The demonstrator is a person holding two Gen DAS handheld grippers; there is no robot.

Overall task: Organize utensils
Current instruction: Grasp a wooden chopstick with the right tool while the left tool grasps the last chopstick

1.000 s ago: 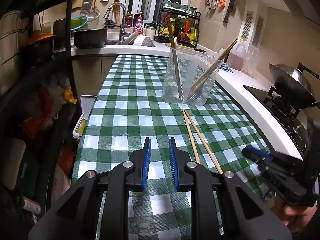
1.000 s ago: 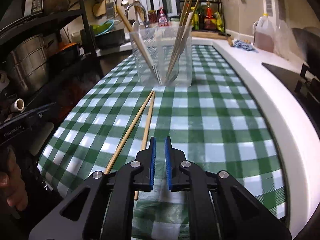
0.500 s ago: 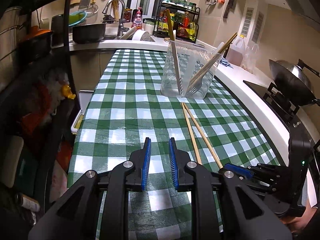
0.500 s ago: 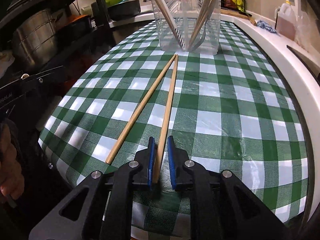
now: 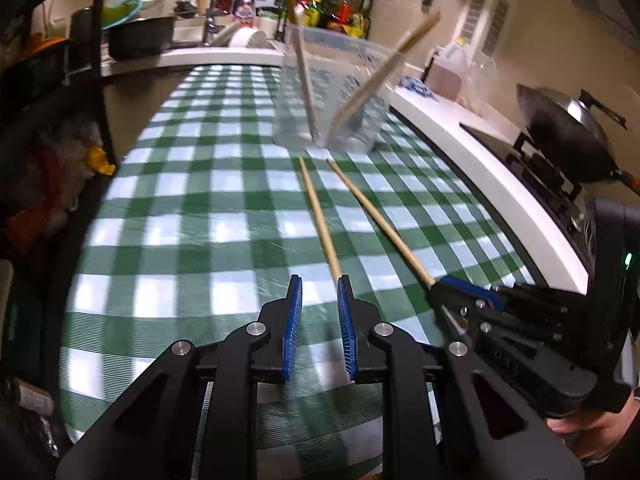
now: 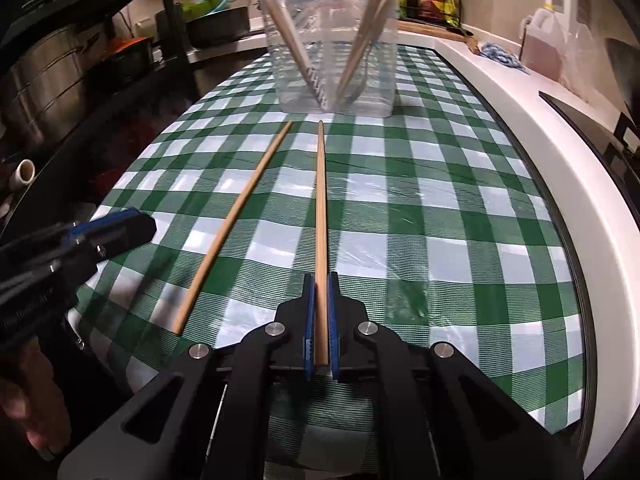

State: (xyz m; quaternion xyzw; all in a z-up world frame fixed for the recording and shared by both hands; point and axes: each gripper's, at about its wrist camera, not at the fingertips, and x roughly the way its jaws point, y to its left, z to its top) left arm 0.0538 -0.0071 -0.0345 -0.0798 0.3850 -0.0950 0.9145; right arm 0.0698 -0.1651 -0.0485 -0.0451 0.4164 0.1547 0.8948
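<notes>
Right gripper [image 6: 319, 312]: nearest the right wrist camera, jaws pinched on the near end of the right chopstick [image 6: 320, 208], blue pads [image 6: 307, 320] pressing both its sides; the stick runs straight ahead over the green check cloth [image 6: 440, 240] with its far tip just short of the tub [image 6: 332, 52]. Left gripper [image 5: 318, 320]: jaws a narrow gap apart, nothing between them, low over the cloth; the near end of the left chopstick [image 5: 320, 224] sits just beside the inner edge of its right pad rather than in the gap. Left chopstick, right wrist view: flat on the cloth, angled away from its mate at the near end, closer at the far end. Tub: clear plastic, upright on the cloth past both sticks, already holding several chopsticks leaning to either side and what looks like a fork, blurred. Beyond — white counter [image 6: 520, 92], wok [image 5: 568, 136] on the stove, sink and bottles at the back. Risks, as judged: the held stick is gripped at its very end, so on lifting it may pivot between the pads, droop and slip out; a long unsupported tip could knock the tub's rim or the leaning sticks on entry. The left jaws — off-line from their stick — may push it aside, or roll it toward the table edge, if closed where they are.
</notes>
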